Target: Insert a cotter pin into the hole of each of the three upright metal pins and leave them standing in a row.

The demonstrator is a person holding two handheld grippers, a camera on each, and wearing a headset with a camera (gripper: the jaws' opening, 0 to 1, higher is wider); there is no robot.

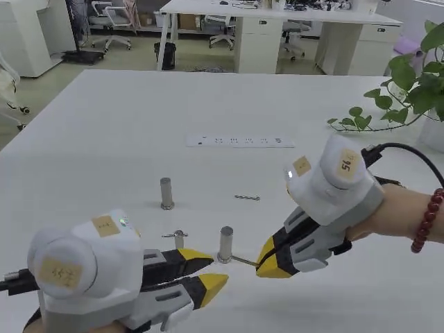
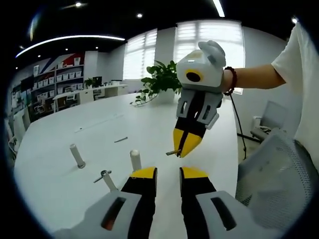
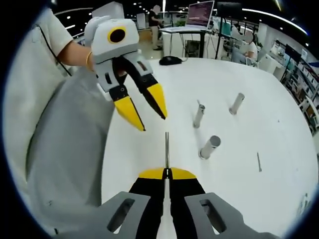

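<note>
The white counter [image 1: 104,139] sits in an open office, with desks behind and a plant [image 1: 409,90] to one side. The right tongs [image 1: 262,263] are closed on a cotter pin [image 1: 244,261], its tip at the near upright pin [image 1: 225,244]. The wire looks thin, light and easily bent, so it is best gripped near its head and pushed straight. The left tongs [image 1: 214,269] gape empty nearby. The middle pin [image 1: 180,239] already carries one, the far pin [image 1: 166,193] stands bare, and a spare cotter pin [image 1: 247,198] lies beyond.
</note>
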